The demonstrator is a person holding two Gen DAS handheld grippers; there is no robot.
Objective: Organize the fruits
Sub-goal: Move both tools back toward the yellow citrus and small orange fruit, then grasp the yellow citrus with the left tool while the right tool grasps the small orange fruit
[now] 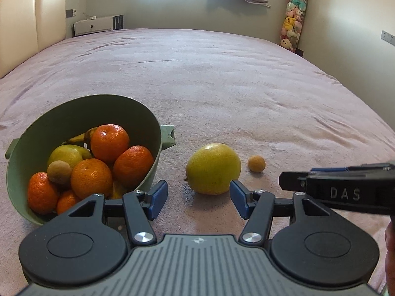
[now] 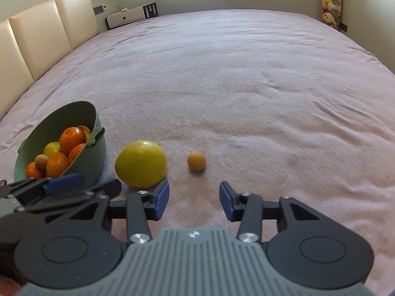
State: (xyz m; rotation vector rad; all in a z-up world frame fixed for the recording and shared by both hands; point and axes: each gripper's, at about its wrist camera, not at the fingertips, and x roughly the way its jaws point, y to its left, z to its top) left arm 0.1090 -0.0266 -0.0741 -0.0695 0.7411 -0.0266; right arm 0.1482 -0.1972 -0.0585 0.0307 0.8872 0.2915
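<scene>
A green bowl [image 1: 148, 123] tilts on the pink bed, filled with several oranges [image 1: 109, 143], a yellow-green fruit, a brown kiwi and a banana. It also shows in the right wrist view [image 2: 96, 153]. A large yellow citrus [image 1: 213, 169] lies right of the bowl, and a small orange fruit [image 1: 256, 163] right of that. My left gripper [image 1: 197, 197] is open and empty, just short of the citrus. My right gripper [image 2: 194, 201] is open and empty, just short of the small orange fruit [image 2: 196, 161], with the citrus [image 2: 140, 164] at its left finger.
The pink blanket [image 1: 222, 86] covers a wide bed. A cream headboard [image 1: 32, 24] stands at left. A white nightstand [image 1: 96, 26] and a hanging stack of plush toys [image 1: 293, 19] stand beyond the bed. The right gripper's body [image 1: 345, 192] juts in beside the left one.
</scene>
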